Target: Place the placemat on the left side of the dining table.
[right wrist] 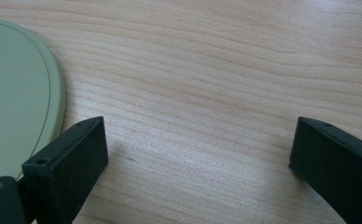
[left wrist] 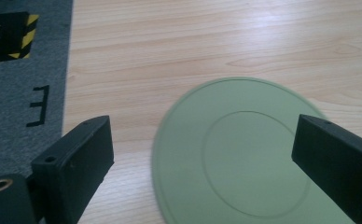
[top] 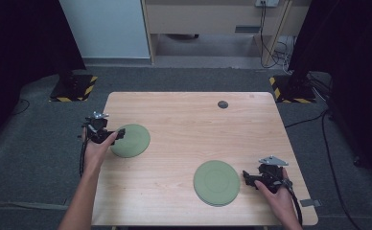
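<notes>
Two flat green plates lie on the wooden table (top: 184,120). One green plate (top: 131,140) (left wrist: 235,154) rests at the left, and my left gripper (top: 118,134) (left wrist: 202,154) stands open at its left edge, jaws spread wide over it. The other green plate (top: 216,182) (right wrist: 16,98) sits near the front right, looking like a stack of two. Just to its right my right gripper (top: 246,176) (right wrist: 198,149) is open above bare wood, nothing between its jaws.
A small dark round disc (top: 223,104) sits near the table's far edge. Grey carpet (left wrist: 25,93) borders the table on the left. Two stand bases with yellow-black stripes (top: 74,88) (top: 289,91) sit on the floor beyond the table.
</notes>
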The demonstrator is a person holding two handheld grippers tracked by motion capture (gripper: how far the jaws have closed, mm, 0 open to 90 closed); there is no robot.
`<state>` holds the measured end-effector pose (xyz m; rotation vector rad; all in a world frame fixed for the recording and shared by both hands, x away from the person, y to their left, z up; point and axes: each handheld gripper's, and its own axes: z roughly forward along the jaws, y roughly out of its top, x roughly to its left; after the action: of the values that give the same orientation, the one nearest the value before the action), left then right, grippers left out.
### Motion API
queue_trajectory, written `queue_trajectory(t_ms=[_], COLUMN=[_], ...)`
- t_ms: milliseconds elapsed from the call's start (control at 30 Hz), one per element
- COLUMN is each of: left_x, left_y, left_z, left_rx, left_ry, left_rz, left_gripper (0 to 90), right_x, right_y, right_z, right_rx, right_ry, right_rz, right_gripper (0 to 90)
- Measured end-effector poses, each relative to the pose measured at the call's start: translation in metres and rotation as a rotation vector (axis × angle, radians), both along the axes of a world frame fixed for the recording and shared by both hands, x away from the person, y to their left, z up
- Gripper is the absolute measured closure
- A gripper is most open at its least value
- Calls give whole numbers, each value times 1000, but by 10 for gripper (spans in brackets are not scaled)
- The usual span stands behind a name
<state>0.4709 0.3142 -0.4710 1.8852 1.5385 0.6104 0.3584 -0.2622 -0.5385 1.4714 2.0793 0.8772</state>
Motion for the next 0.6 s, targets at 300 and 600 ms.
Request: queue_trajectory(t_ms=[300,600], left_x=[-18,-29], left_y=[-31,-54], left_z=[15,20], left_rx=[29,48], left_ry=[-7,-3], left_rz=[-101,-186], left_gripper=[41,40], right_x=[0,0], right_y=[0,0], right_z=[0,0], right_rx=[0,0], right_ry=[0,0], right_rz=[0,0], right_gripper=[45,45])
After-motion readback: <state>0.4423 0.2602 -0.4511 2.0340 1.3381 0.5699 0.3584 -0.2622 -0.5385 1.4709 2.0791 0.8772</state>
